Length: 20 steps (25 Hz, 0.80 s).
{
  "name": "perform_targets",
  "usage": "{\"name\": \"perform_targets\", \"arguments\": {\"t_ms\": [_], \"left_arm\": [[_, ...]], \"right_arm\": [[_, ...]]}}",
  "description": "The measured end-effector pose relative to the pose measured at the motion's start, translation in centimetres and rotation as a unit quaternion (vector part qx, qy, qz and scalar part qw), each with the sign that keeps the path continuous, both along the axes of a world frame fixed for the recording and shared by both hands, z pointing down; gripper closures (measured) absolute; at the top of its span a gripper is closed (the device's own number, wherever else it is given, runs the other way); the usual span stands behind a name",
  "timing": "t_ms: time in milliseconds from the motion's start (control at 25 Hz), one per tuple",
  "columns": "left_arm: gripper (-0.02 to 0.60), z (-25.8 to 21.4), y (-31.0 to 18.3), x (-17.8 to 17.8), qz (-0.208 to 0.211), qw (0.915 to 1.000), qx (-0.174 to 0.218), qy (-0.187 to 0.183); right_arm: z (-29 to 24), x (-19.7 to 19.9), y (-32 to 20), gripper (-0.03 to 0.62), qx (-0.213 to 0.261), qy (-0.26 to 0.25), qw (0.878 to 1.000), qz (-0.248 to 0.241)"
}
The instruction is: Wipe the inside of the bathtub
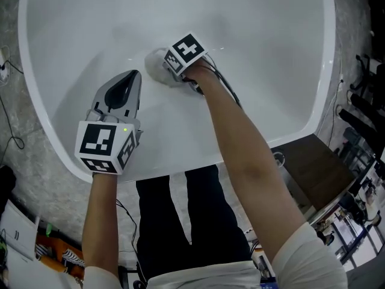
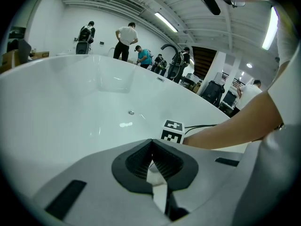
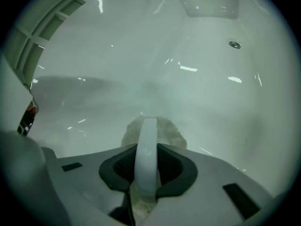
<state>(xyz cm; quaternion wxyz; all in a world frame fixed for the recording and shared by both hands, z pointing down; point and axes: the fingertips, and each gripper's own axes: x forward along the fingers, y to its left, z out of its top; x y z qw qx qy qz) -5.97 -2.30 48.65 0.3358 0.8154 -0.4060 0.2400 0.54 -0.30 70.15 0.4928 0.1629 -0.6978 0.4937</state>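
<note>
Two claws: right claw (image 3: pixel 146 150) clamps the scrubber (image 3: pixel 172 133) against the bathtub (image 1: pixel 271 53) (left claw (image 2: pixel 151 149) closed, empty).

Left tongs (image 2: pixel 151 159): grey plastic shell with black ribbed pads (image 2: pixel 139 162); at the rear a cube (image 1: pixel 103 144) of black-and-white square markers, with a small green light (image 1: pixel 124 129) glowing on it; right tongs (image 3: pixel 146 167) of the same grey and black build, with their own marker cube (image 1: pixel 185 52); thin black cables (image 1: pixel 227 88) trail from them; short white sleeves (image 1: pixel 307 251); black trousers (image 1: pixel 204 221).
</note>
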Motion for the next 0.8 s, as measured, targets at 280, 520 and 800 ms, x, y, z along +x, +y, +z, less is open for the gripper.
{"name": "perform_targets", "arguments": {"t_ms": [280,520,800], "left_arm": [[0.574,0.1,-0.2,2.0,0.009,1.0,-0.002,0.004],[0.574,0.0,-0.2,4.2,0.022,0.9997,-0.003,0.009],[0.575,0.3,-0.4,6.1,0.033,0.9994,-0.006,0.009]], "right_arm": [[0.3,3.3,-0.4,0.5,0.001,0.014,1.0,0.009],[0.7,7.2,-0.7,0.5,0.002,0.035,0.999,0.023],[1.0,11.6,-1.2,0.5,0.004,0.059,0.998,0.032]]}}
